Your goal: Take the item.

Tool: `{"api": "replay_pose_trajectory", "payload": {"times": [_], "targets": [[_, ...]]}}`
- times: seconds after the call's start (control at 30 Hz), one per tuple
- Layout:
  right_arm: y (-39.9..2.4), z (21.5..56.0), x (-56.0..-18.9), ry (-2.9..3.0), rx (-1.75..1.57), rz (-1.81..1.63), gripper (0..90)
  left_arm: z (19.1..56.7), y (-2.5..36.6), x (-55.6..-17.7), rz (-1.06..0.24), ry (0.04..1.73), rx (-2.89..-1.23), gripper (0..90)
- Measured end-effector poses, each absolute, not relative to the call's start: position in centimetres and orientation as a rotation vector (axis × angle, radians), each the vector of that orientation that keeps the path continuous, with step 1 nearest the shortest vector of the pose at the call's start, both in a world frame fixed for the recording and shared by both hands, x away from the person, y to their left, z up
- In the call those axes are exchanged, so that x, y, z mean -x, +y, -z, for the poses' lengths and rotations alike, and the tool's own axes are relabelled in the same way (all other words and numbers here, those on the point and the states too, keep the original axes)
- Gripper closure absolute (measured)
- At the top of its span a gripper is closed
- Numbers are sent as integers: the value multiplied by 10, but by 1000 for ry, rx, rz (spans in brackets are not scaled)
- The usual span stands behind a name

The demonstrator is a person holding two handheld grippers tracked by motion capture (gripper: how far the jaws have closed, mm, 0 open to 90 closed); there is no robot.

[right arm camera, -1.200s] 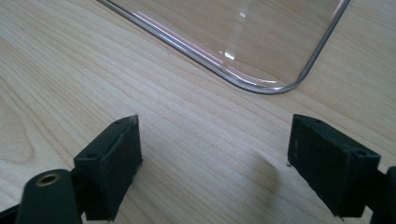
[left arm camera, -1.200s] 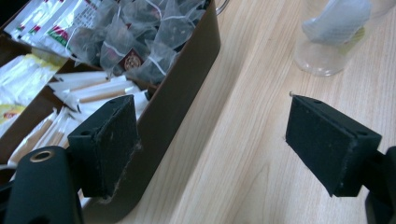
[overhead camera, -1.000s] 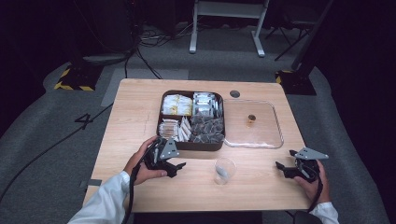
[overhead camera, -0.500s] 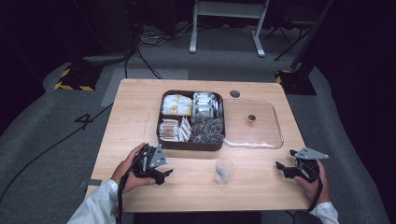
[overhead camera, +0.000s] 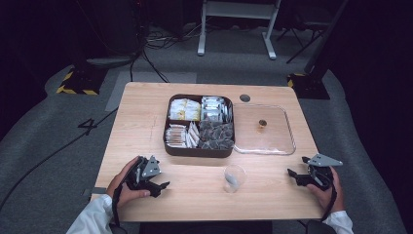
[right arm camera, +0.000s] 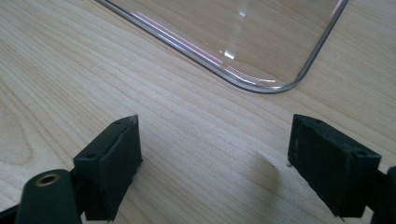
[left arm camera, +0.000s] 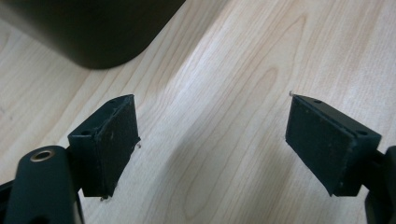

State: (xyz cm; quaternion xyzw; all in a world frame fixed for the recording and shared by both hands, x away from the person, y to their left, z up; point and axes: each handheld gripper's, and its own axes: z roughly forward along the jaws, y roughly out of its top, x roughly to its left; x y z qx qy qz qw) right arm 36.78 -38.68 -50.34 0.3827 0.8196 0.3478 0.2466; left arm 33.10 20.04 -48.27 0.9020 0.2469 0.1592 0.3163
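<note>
- The small clear cup (overhead camera: 234,177) stands on the bench (overhead camera: 136,122) just in front of the dark tray (overhead camera: 199,150), between both claws; the left claw (overhead camera: 157,185) looks a little nearer than the right claw (overhead camera: 293,175).
- Left claw (left arm camera: 212,140): spread, empty, tray corner (left arm camera: 98,32) ahead.
- Right claw (right arm camera: 215,161): spread, empty, clear lid (right arm camera: 243,42) ahead.

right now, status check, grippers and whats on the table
Left gripper open, empty, low at near-left edge. Right gripper open, empty, near-right. Dark compartment box of packets mid-table, clear lid beside it, small clear cup in front. Nothing blocking.
</note>
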Motion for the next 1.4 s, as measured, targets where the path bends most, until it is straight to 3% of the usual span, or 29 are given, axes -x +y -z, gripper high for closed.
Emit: {"api": "replay_pose_trajectory", "payload": {"times": [0.43,1.4], "targets": [[-386,503,-367,2230,-1038,-945,177,503,230,-330,-302,806,-2269,205],[-386,503,-367,2231,-1030,-945,176,505,235,-328,-316,824,-2248,192]]}}
